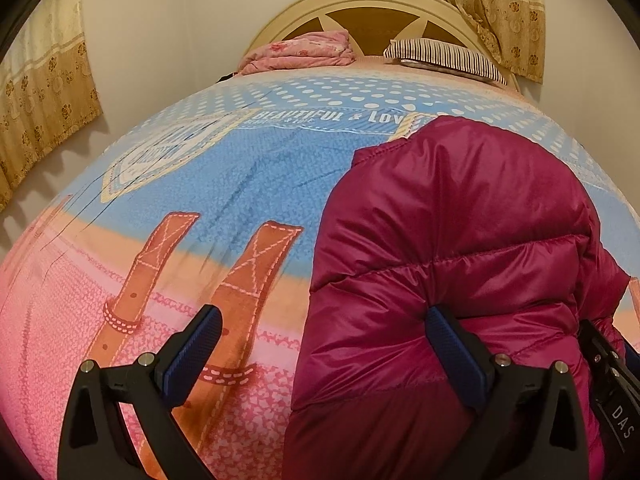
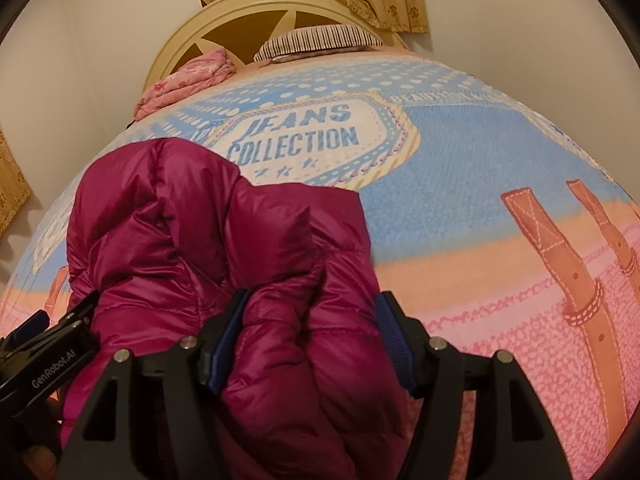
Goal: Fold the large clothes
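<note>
A magenta puffer jacket (image 1: 460,240) lies folded in a thick bundle on the printed bed sheet (image 1: 200,208). My left gripper (image 1: 322,318) is open wide at the jacket's near left edge. Its right finger (image 1: 452,344) rests on the jacket and its left finger (image 1: 196,344) is over bare sheet. My right gripper (image 2: 312,300) straddles a puffy fold of the jacket (image 2: 208,220) at its near right side. The fold fills the gap and brushes the left pad (image 2: 230,332), while the jaws stand apart without pinching, so it is open.
The bed sheet (image 2: 460,208) stretches bare to the right of the jacket. At the head of the bed lie a folded pink blanket (image 1: 304,52) and a striped pillow (image 1: 444,58) against a cream headboard (image 1: 360,4). Curtains (image 1: 44,92) hang on the left wall.
</note>
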`<state>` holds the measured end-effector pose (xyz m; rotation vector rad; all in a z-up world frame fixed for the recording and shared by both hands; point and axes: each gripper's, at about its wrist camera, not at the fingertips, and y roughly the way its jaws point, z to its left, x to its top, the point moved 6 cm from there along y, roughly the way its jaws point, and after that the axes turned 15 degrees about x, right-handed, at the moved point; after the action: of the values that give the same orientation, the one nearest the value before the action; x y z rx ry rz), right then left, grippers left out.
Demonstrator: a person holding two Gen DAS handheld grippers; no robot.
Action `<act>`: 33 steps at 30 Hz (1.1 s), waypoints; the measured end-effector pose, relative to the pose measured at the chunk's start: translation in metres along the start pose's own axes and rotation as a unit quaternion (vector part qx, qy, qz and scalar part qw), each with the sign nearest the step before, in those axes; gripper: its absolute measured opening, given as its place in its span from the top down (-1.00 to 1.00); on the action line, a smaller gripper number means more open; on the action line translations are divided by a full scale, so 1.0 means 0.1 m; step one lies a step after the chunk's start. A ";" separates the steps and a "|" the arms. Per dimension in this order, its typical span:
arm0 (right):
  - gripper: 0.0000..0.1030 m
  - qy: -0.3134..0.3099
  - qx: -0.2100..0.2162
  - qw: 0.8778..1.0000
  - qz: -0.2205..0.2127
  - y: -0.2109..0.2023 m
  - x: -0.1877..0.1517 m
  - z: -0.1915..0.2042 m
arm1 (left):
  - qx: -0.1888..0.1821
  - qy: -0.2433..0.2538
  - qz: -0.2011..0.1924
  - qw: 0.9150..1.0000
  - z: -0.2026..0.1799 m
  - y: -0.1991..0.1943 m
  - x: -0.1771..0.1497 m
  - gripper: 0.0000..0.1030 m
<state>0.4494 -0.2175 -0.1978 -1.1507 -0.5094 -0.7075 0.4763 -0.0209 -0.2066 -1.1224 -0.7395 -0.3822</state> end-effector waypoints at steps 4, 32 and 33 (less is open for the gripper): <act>-0.31 0.000 -0.001 1.000 0.006 0.03 0.00 -0.01 | -0.001 0.000 0.002 1.000 0.00 0.01 0.00 -0.98; -0.53 0.021 0.064 0.997 0.024 -0.19 -0.10 -0.14 | -0.119 -0.002 0.026 0.993 0.34 -0.31 -0.27 -0.97; -0.53 0.018 0.067 0.997 0.028 -0.21 -0.14 -0.12 | -0.125 -0.002 0.030 0.992 0.33 -0.30 -0.30 -0.97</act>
<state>0.4250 -0.2300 -0.1977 -1.0207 -0.4856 -0.6360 0.4247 -0.0053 -0.1996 -1.3775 -0.6719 -0.4298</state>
